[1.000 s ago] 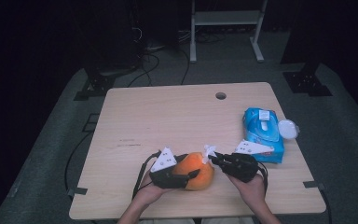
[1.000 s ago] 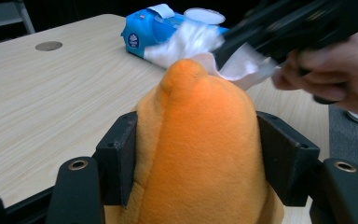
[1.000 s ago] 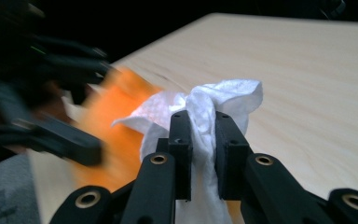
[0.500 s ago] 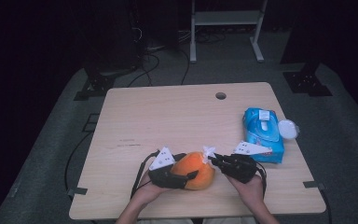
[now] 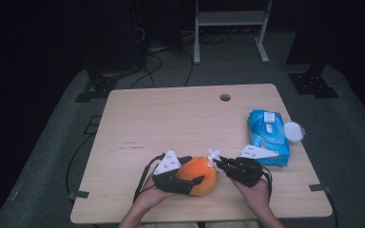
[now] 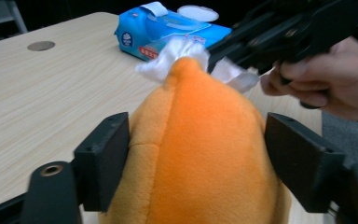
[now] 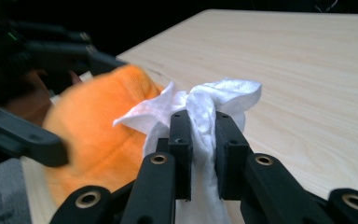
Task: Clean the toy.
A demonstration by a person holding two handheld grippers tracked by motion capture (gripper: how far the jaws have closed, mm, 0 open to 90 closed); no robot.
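Near the counter's (image 5: pixel 171 118) front edge lies an orange plush toy (image 5: pixel 200 175). The left gripper (image 5: pixel 190 178) straddles it, jaws just easing apart (the right one clear of the plush). The right gripper (image 5: pixel 218 163) is clenched on a white wipe (image 7: pixel 205 112) at the toy's tip.

The blue pack of wipes (image 6: pixel 168 32) has a small round sign and a red strip with tiny writing on its side. The writing is too small to read.
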